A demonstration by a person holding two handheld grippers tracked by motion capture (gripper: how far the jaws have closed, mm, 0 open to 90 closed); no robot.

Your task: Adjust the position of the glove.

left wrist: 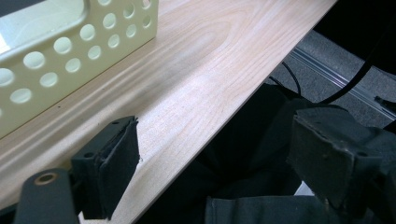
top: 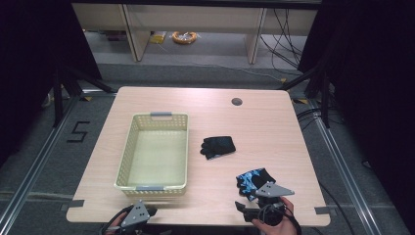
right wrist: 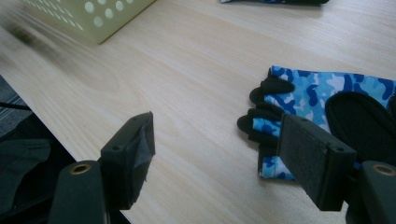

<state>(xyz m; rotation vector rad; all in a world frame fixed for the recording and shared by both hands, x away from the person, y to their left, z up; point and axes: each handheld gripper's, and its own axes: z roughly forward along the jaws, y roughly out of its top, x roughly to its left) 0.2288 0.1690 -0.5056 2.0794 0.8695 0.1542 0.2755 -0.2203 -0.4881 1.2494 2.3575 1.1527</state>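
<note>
Two black padded jaws of the right gripper [right wrist: 219, 163] stand wide apart with nothing between them, low over the near edge of the light wood-grain table [right wrist: 187, 70]. Just beyond the right-hand jaw in the right gripper view lies the blue camouflage-print fingerless glove [right wrist: 317, 102], flat on the table, its palm patch black and its short finger openings trimmed in black. Those finger ends point toward the gap between the jaws; no pad touches the fabric. In the high view the same glove [top: 252, 180] sits near the table's front right corner, directly ahead of the right gripper [top: 243, 206].

A second glove, all black [top: 218, 146], lies at mid-table, well apart from the first and just right of the pale yellow perforated plastic basket [top: 127, 161]. The basket occupies the left half of the table.

The left gripper [left wrist: 215, 163] hangs at the table's front edge near the basket's corner, jaws spread wide and holding nothing.
</note>
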